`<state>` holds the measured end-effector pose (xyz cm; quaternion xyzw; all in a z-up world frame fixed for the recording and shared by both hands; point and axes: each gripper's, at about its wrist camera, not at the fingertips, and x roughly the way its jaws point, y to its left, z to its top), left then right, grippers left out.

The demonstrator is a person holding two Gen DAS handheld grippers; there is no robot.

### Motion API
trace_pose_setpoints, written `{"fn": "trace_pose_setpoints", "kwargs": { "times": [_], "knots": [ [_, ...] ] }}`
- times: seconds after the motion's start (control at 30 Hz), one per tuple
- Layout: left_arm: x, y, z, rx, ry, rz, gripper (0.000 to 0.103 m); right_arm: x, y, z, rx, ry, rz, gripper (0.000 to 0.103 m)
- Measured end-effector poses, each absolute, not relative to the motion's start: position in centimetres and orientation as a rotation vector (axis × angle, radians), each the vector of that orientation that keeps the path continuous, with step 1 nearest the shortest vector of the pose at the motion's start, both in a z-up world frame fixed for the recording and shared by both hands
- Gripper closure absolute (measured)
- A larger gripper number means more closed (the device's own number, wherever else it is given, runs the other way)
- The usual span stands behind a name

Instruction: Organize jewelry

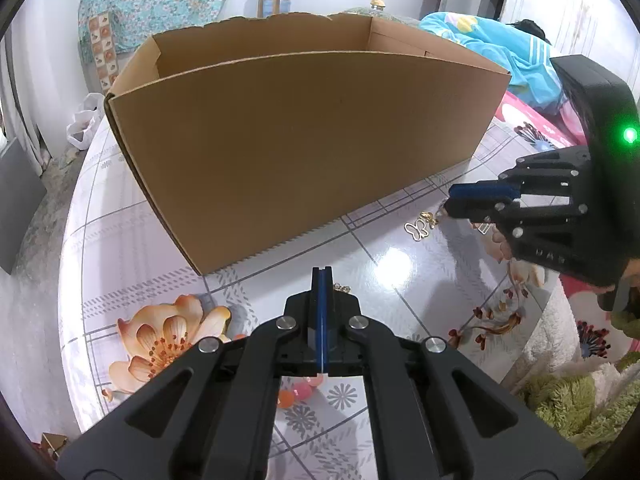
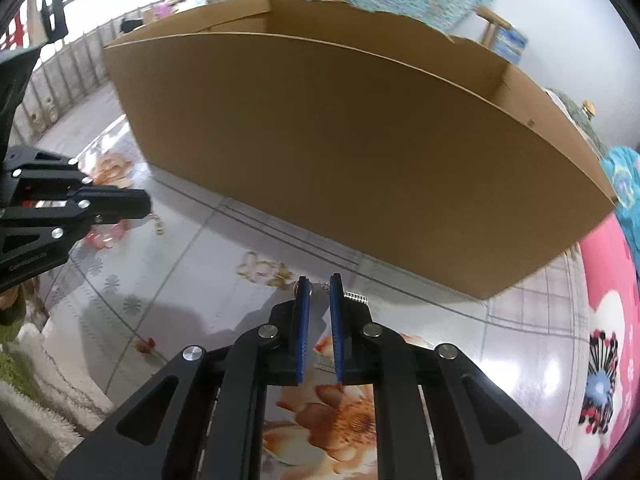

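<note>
My left gripper (image 1: 322, 276) is shut with nothing visible between its pads, hovering low over the table in front of the cardboard box (image 1: 296, 152). A small gold piece (image 1: 342, 288) lies just past its tip, and pink beads (image 1: 301, 392) lie beneath it. My right gripper (image 2: 320, 280) points down at the table with only a narrow gap between its blue pads. A tiny metal ring (image 2: 325, 287) sits in that gap by the right pad. A silver piece (image 2: 356, 295) pokes out beside the right finger. A butterfly charm (image 1: 416, 230) lies to the left of the right gripper (image 1: 451, 200).
The tall open box (image 2: 360, 168) stands close behind both grippers. The glossy floral tablecloth (image 1: 380, 264) covers the round table. A pink cloth (image 2: 608, 320) lies at the right. Green and white fuzzy fabric (image 1: 568, 392) hangs at the near edge. A person in blue (image 1: 500, 56) is behind the box.
</note>
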<state>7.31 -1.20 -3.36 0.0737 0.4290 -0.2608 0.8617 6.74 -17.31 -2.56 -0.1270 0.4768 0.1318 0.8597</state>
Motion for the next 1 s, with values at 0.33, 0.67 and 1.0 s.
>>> {"fn": "trace_pose_setpoints", "kwargs": {
  "times": [0.33, 0.67, 1.0],
  "knots": [
    [7.2, -1.2, -3.4, 0.159, 0.895, -0.54, 0.103, 6.6, -16.8, -1.4, -0.17, 0.98, 0.445, 0.092],
    [7.5, -1.0, -3.7, 0.154, 0.901, -0.541, 0.103, 7.1, -15.0, -2.7, -0.259, 0.996, 0.377, 0.092],
    [7.4, -0.9, -3.7, 0.155, 0.903, -0.538, 0.103, 7.6, -15.9, -2.2, -0.174, 0.986, 0.38, 0.092]
  ]
}}
